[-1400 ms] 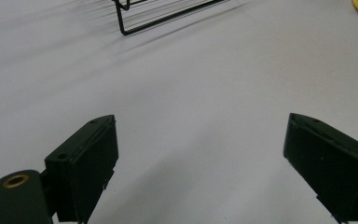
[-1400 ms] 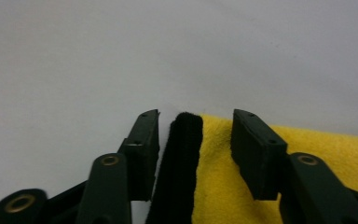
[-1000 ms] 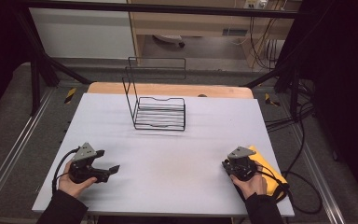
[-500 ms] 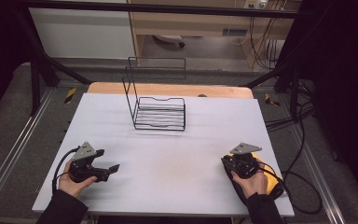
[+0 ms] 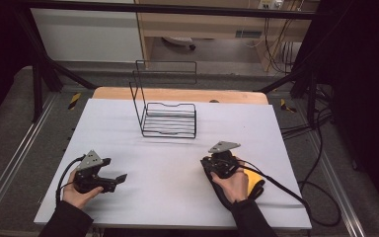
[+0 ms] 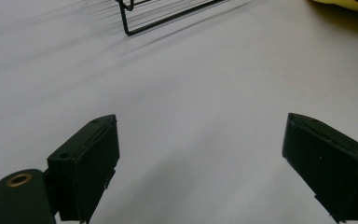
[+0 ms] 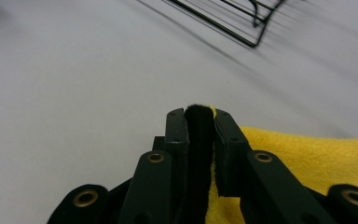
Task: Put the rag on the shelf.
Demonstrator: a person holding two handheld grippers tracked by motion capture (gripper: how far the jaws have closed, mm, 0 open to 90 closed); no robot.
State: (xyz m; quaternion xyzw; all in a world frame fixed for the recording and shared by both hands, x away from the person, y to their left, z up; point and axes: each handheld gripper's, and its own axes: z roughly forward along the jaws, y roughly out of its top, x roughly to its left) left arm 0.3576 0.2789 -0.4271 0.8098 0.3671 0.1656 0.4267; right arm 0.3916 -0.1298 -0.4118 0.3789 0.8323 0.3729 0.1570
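Right tongs point(image 7: 199, 122) pinching the black-and-yellow cloth point(image 7: 307, 154) by its edge, jaws just closed onto it, a black hem squeezed between the pads and the yellow body trailing back to the right of the jaws. In the high view, same cloth point(image 5: 253, 181) lying at the near right of the white table point(image 5: 301, 148), tucked under and behind the right hand point(image 5: 234, 182), with the right tongs point(image 5: 216, 165) pointing toward the far side. Wire rack point(image 5: 170, 118) standing far and slightly left of those tongs, well apart, its long side running left to right. Left tongs point(image 6: 200, 154) spread wide over bare table, holding nothing, resting at the near left point(image 5: 120, 178). Right hand clearly nearer the cloth; likely path far and left toward the rack.
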